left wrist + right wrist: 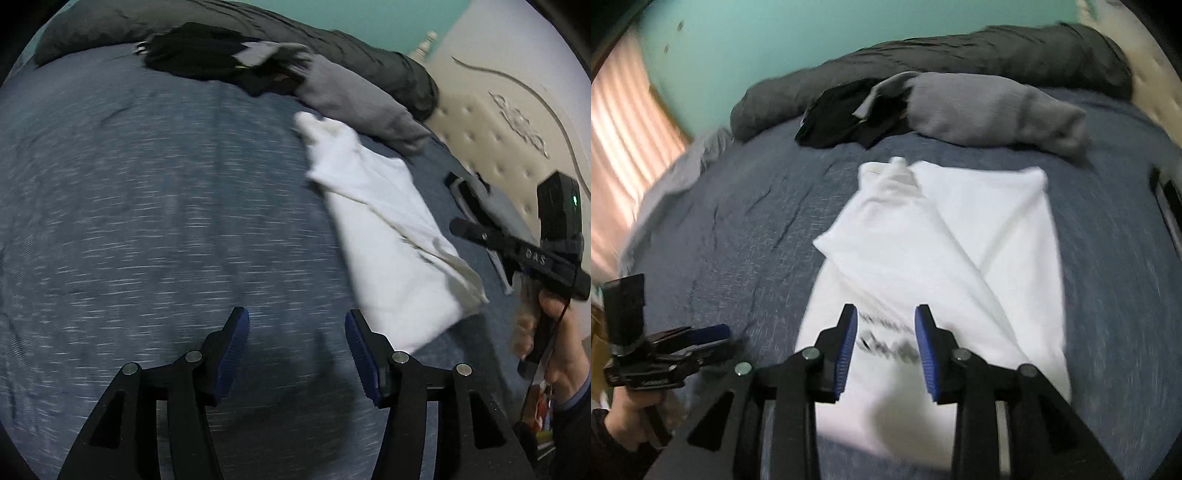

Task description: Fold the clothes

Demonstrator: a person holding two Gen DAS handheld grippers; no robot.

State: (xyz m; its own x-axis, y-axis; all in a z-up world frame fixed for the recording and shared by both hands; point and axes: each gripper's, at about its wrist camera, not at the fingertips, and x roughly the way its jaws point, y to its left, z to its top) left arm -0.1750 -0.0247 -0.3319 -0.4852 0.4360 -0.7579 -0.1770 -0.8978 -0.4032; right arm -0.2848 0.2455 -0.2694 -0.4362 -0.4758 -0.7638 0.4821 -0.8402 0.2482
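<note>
Left wrist view first: the left gripper [297, 330] hangs over the blue heathered bedspread [147, 206], its blue-padded jaws standing well apart with only bare cover between them. Just right of its right finger lies the folded white cotton garment [380, 236], stretching away toward the far right, flat on the bed and touching neither pad. Beyond it, a grey soft garment [354, 103] lies bunched, and left of that a crumpled black garment [207, 51] sits at the far side. A dark grey rolled quilt [332, 40] runs along the far edge of the bed. At the right, a cream tufted headboard [498, 122] rises, and in front of it the right gripper [461, 227] shows side-on, held by a hand [554, 332]; from here its jaws cannot be read.

Now the right wrist view: the right gripper [885, 328] is poised directly above the near end of the white garment [945, 236], jaws parted, nothing pinched, dark blurred lettering on the cloth visible between the pads. The garment lies folded in overlapping panels, centre of the bed. Grey garment [993, 110] and black garment [846, 118] lie at the far side, quilt [979, 55] behind them, teal wall [775, 44] beyond. Near left, the left gripper [713, 334] appears, over bare bedspread [731, 221].
</note>
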